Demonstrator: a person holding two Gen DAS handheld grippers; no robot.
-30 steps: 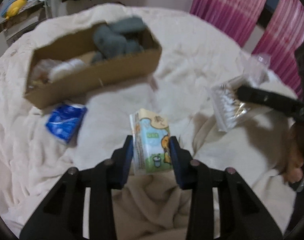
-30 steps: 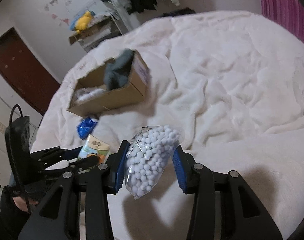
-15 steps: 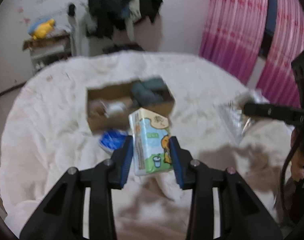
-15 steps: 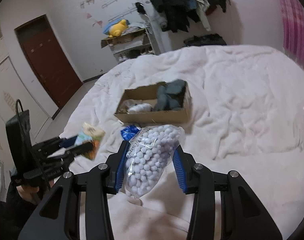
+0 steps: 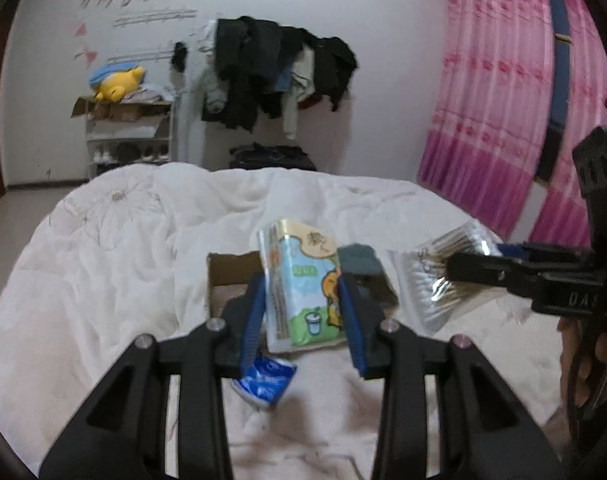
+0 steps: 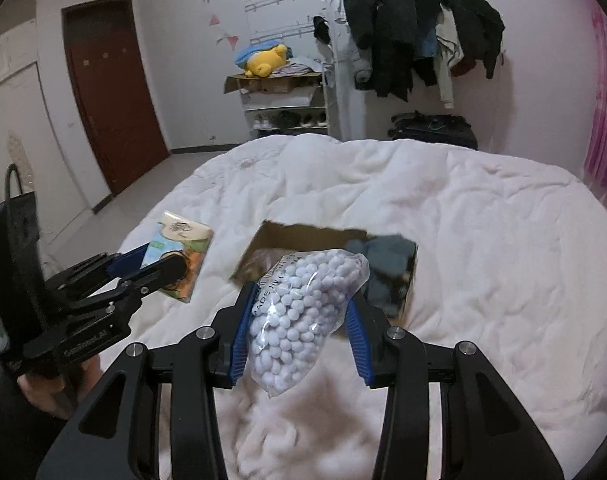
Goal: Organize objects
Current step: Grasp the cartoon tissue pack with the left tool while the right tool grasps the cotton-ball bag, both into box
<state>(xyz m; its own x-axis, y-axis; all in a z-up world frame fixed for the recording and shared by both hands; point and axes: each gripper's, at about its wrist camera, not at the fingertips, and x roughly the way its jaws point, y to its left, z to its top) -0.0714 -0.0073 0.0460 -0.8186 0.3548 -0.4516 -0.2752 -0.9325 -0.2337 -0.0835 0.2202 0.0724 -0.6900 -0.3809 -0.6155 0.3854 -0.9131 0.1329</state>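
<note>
My left gripper (image 5: 301,316) is shut on a tissue pack (image 5: 301,284) with a cartoon print, held above the bed; it also shows in the right wrist view (image 6: 179,256). My right gripper (image 6: 299,328) is shut on a clear bag of white cotton balls (image 6: 303,312); in the left wrist view that bag (image 5: 435,284) shows edge-on at the right. An open cardboard box (image 6: 299,236) lies on the bed beyond both grippers, with grey cloth (image 6: 383,256) in its right end. A blue packet (image 5: 265,378) lies on the blanket below the left gripper.
The round bed has a rumpled white blanket (image 6: 483,240). Behind it stand a shelf with a yellow plush (image 6: 267,60), a rack of dark clothes (image 6: 415,40), a brown door (image 6: 111,92) and pink curtains (image 5: 487,108).
Both grippers have lifted and tilted up with their loads, so the room's far wall has come into view. The box now sits lower and nearer in both views.
</note>
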